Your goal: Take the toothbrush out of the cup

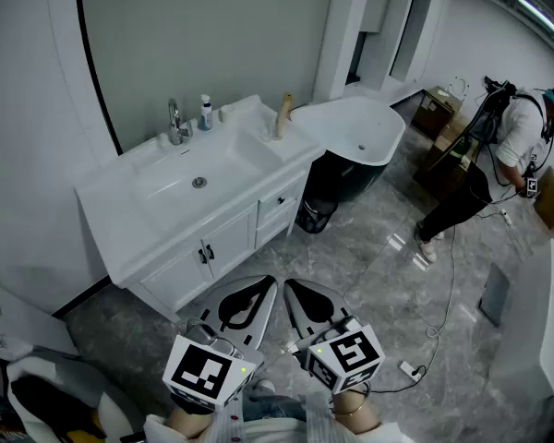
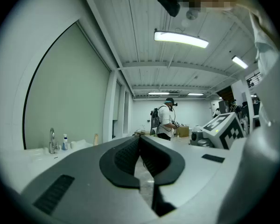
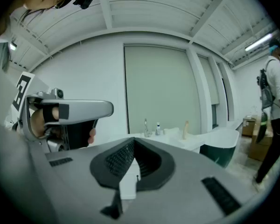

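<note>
Both tools sit low and close. The left hand-held gripper (image 1: 273, 281) and the right hand-held gripper (image 1: 289, 286) are each pinched fully together on nothing, side by side and pointing roughly level at the white table (image 1: 120, 212) with its basin, well apart from it.

On the table's back edge stand a tap (image 1: 175, 123), a small bottle (image 1: 205, 113) and, at the far right corner, a tall tan thing (image 1: 283, 116). The cup and toothbrush must be among these, but they are too small for me to tell which.

As I see it, the risks are these:
- Reaching in with jaws this tight would shove the cup over or knock the bottle.
- A loose cable (image 1: 443, 293) trails across the floor to the right and could catch a foot on the way in.
</note>
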